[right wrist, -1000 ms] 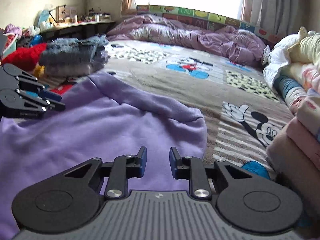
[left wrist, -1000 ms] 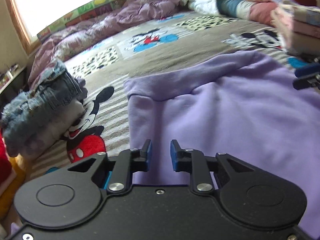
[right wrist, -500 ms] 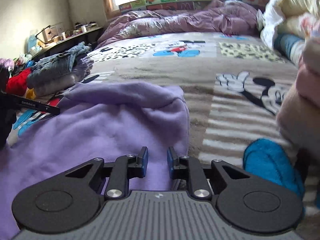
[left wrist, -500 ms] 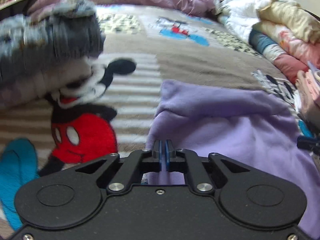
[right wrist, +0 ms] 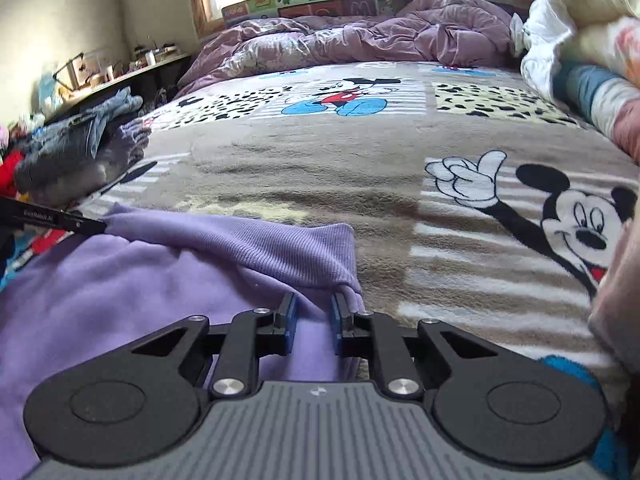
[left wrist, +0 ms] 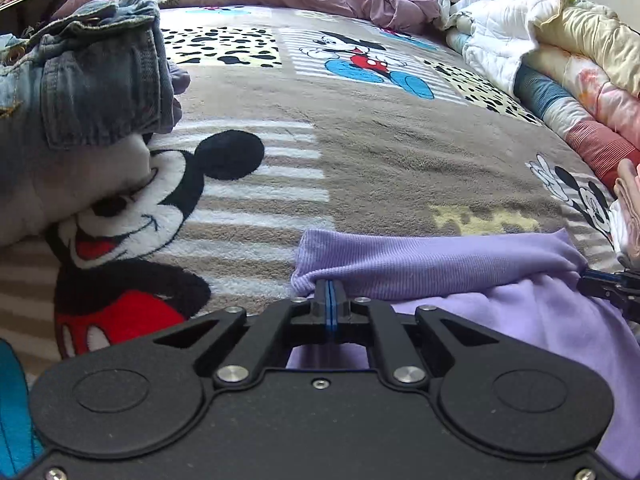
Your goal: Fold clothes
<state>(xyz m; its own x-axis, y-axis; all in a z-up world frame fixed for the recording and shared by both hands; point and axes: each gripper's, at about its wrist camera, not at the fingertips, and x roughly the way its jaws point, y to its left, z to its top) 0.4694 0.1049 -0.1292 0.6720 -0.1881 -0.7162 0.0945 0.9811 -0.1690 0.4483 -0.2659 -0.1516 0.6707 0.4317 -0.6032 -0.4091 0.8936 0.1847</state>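
A lilac sweatshirt (left wrist: 500, 312) lies flat on the Mickey Mouse blanket (left wrist: 360, 160), its ribbed hem (left wrist: 432, 264) at the far edge. My left gripper (left wrist: 330, 292) is shut on the hem's left corner. In the right wrist view the sweatshirt (right wrist: 120, 292) fills the lower left and its ribbed hem (right wrist: 272, 244) runs across. My right gripper (right wrist: 313, 312) is open, its jaws on either side of the hem's right corner. The left gripper's tip (right wrist: 76, 222) shows at the hem's far left corner there, and the right gripper (left wrist: 600, 284) shows at the right edge of the left wrist view.
A stack of folded clothes topped with denim (left wrist: 80, 80) sits on the left. Rolled quilts and bedding (left wrist: 560, 60) line the right side. A crumpled purple duvet (right wrist: 360, 40) lies at the bed's far end under the window. A cluttered shelf (right wrist: 120, 72) stands at left.
Both grippers moved forward to the sweatshirt's hem. The left gripper went from open to shut and now pinches the hem's left corner. The right gripper stays open at the right corner.
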